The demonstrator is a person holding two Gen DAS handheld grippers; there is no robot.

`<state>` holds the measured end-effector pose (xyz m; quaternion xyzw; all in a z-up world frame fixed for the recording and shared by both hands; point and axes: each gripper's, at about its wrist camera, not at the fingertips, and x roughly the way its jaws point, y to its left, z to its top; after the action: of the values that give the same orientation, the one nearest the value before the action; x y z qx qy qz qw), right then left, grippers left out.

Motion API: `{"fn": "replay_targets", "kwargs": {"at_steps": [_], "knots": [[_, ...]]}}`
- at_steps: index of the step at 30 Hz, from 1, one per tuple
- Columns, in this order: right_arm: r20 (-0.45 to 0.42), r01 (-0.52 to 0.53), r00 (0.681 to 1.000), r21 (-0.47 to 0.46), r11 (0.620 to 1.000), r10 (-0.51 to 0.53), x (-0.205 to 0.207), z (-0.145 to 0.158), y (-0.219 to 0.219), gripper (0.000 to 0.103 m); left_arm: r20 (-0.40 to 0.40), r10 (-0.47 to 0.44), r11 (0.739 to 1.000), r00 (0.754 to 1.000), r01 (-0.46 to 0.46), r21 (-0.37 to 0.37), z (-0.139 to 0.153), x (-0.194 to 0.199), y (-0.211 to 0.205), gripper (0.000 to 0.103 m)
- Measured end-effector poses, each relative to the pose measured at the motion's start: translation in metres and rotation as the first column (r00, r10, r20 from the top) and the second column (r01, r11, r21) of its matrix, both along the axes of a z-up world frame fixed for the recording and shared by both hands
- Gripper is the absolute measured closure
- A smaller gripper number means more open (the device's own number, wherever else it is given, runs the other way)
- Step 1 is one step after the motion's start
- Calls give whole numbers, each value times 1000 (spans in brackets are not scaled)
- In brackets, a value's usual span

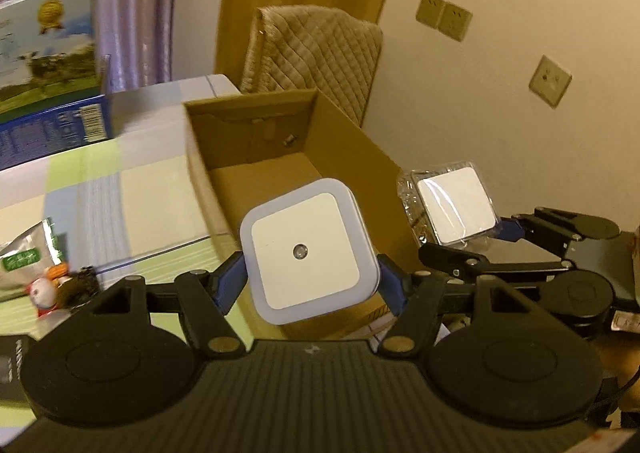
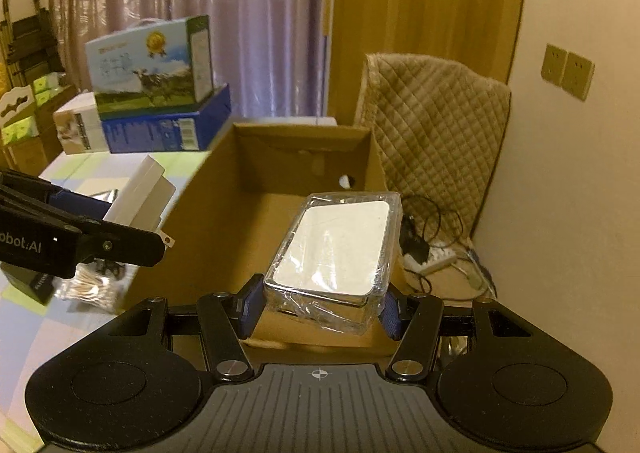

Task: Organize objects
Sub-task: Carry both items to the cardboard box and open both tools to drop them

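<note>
Left wrist view: the left gripper has its blue fingers clamped on the two side edges of a square white night light, whose face, with a small round sensor at its centre, is turned toward the camera. The light hangs between the fingertips, off the counter, in front of the near wall of an open cardboard box; the box's floor shows just beyond the fingertips. To the right of the fingers, the right gripper reaches in from the side with a plastic-wrapped night light pinched at its tips, held beside the box's right wall. Left of the fingers, low on the counter, lie a green-and-white snack packet and a small red-and-white figure. Further left and beyond, a stack of cartons stands on the counter.

Right wrist view: the right gripper grips the plastic-wrapped night light by its sides, the pack tilted up and away between the fingertips. It hangs over the near edge of the cardboard box, whose open inside lies straight ahead of the fingers. Left of the fingers, the left gripper holds the bare night light edge-on beside the box's left wall. Beyond the box stands a quilt-covered chair.
</note>
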<state>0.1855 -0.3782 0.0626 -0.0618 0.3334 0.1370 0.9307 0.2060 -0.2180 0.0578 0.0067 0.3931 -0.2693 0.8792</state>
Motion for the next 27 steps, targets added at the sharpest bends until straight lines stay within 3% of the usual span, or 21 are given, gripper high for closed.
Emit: {"fn": "replay_targets", "kwargs": {"at_steps": [12,14,24,27], "knots": [[-39,19,999,35,999,-18,17,-17,-20,48,-37,-27,999,999,29,42,-26,30,-26,37],[-43,19,999,40,999,-17,18,-18,-21,48,-32,-16,999,999,18,48,-26,31,-27,29],[-37,6,999,81,997,-3,21,-15,-13,48,-2,61,998,998,-61,-6,-10,23,0,29],[-22,-3,1000,127,992,6,20,-13,-14,39,7,82,997,997,-82,-9,-4,17,9,29]]}}
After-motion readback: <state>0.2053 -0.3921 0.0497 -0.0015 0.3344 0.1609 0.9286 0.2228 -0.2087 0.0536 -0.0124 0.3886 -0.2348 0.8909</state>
